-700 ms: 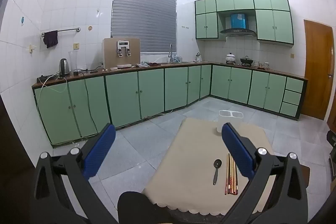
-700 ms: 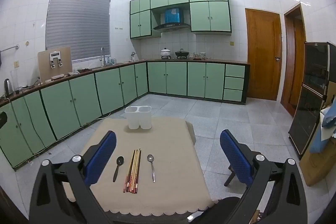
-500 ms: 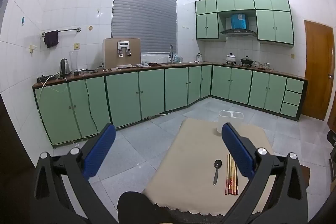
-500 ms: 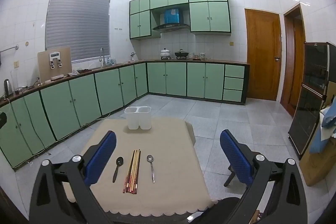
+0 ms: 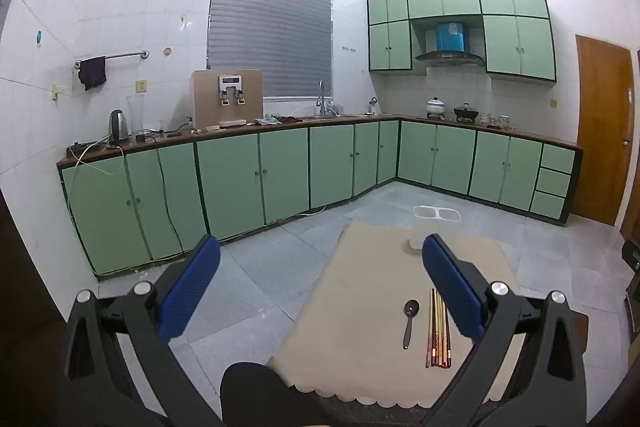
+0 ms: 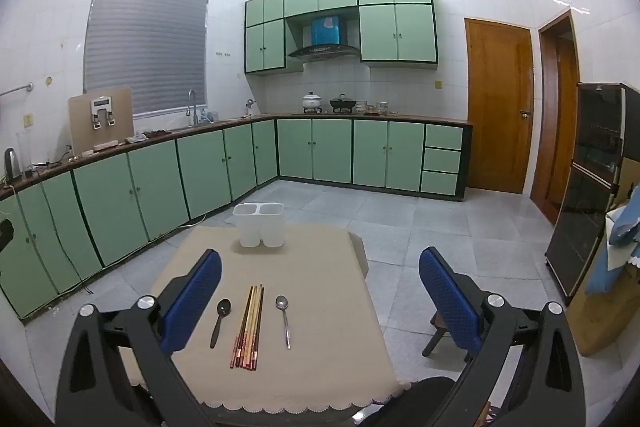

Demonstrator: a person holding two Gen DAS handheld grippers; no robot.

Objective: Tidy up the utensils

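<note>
On a small table with a beige cloth [image 6: 320, 291] lie a black spoon [image 6: 221, 321], a bundle of chopsticks [image 6: 248, 327] and a silver spoon [image 6: 284, 319], side by side near the front edge. A white two-compartment utensil holder [image 6: 260, 225] stands upright at the far edge. My right gripper [image 6: 320, 283] is open and empty, held above the table's front. My left gripper [image 5: 320, 275] is open and empty, left of the table; the black spoon [image 5: 409, 321], chopsticks [image 5: 438, 331] and holder [image 5: 436, 217] show by its right finger, which hides the silver spoon.
Green floor cabinets [image 6: 160, 187] run along the left and back walls under a dark counter. A wooden stool [image 6: 442, 331] stands right of the table. A dark glass cabinet [image 6: 588, 187] and cardboard box stand at the right. Grey tile floor [image 6: 420, 227] surrounds the table.
</note>
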